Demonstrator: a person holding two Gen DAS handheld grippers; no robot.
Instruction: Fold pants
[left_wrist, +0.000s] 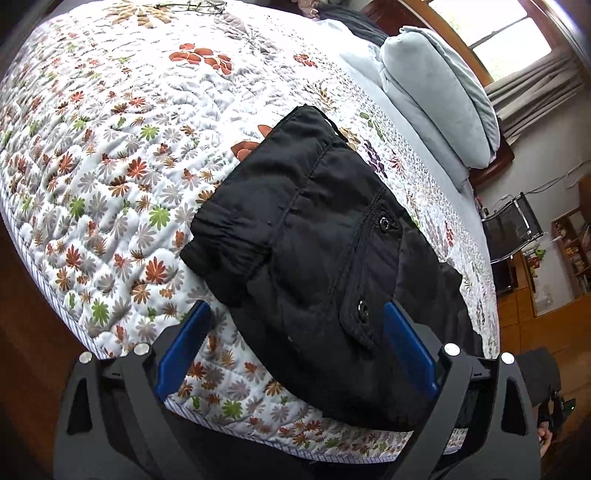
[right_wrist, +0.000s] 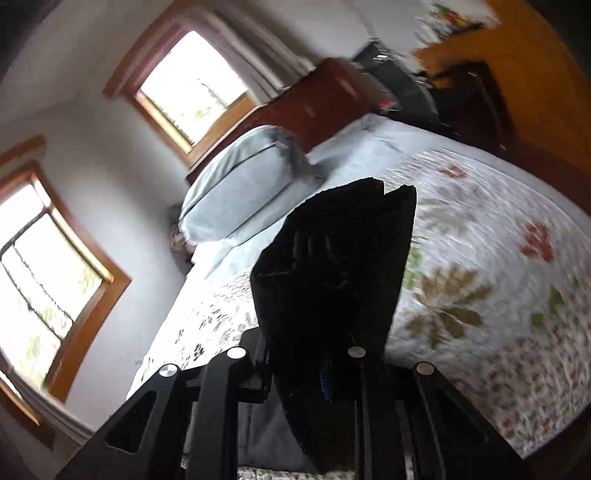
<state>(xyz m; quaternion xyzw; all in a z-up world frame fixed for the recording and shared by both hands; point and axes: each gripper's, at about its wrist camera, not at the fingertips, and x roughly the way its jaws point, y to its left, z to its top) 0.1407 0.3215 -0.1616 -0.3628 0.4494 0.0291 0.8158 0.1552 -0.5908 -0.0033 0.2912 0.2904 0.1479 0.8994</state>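
The pants (left_wrist: 314, 258) lie on the quilt (left_wrist: 110, 147) near its edge, with the pillow (left_wrist: 439, 96) beyond them.

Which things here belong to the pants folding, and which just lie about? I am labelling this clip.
Part of the job:
- black fabric pants, lying on the bed
- right gripper, shut on black fabric
- left gripper, open

Lying about:
- white floral quilted bedspread
- pale blue pillow
- black metal chair

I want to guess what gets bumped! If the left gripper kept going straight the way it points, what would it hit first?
Most likely the black pants. The left gripper is open, and the folded pants lie on the flowery quilt right between and ahead of its blue fingers. How close it is, I can't tell.
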